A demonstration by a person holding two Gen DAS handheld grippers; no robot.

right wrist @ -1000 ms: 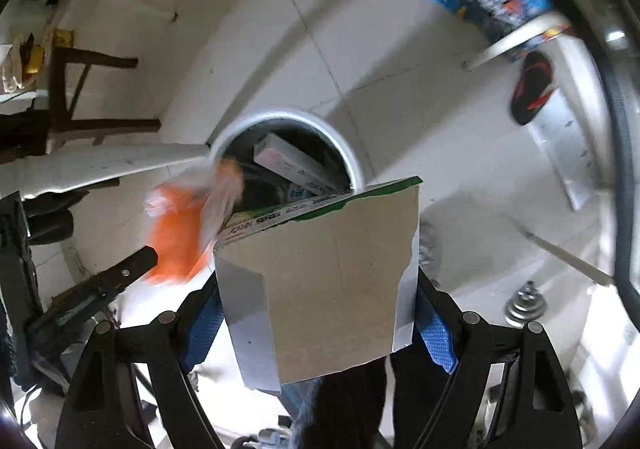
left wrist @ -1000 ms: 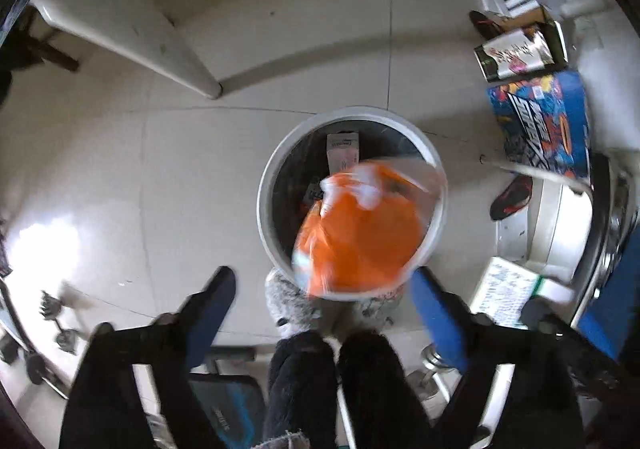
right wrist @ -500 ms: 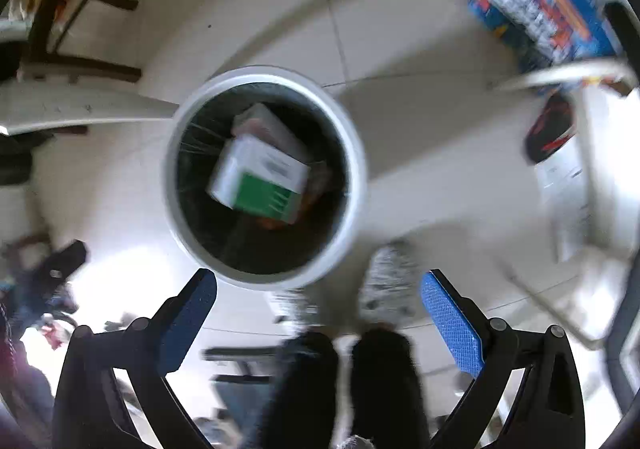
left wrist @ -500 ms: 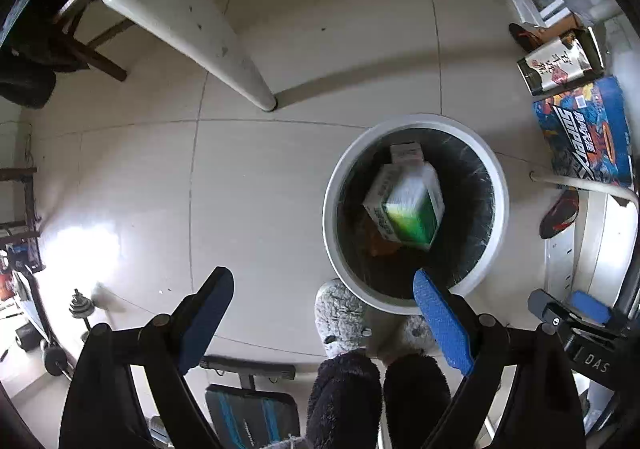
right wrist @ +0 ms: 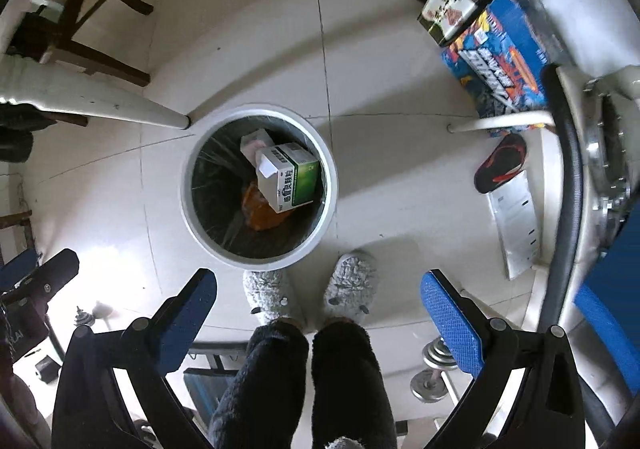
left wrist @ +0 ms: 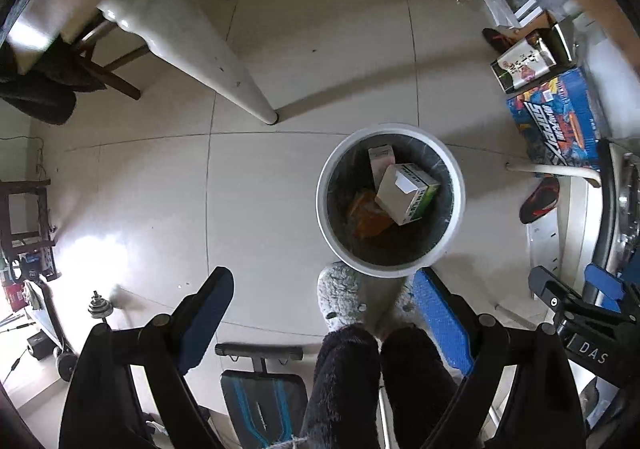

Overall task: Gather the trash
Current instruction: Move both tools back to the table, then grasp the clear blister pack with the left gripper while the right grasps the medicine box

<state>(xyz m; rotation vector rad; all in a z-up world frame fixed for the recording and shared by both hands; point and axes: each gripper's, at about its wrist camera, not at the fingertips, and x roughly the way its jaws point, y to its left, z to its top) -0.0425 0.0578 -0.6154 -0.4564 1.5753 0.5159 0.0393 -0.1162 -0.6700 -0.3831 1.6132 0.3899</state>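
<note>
Half the orange wrapper (right wrist: 260, 213) hides under the green-and-white carton (right wrist: 290, 175).

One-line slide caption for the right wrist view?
Open right gripper above round white bin holding green-white carton and orange bag.

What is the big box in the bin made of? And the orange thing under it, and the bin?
The box looks like printed cardboard: flat folded sides, a torn flap. The orange thing looks like thin crinkly plastic, probably a wrapper. The bin seems smooth white plastic, with a shiny clear bag inside.
</note>
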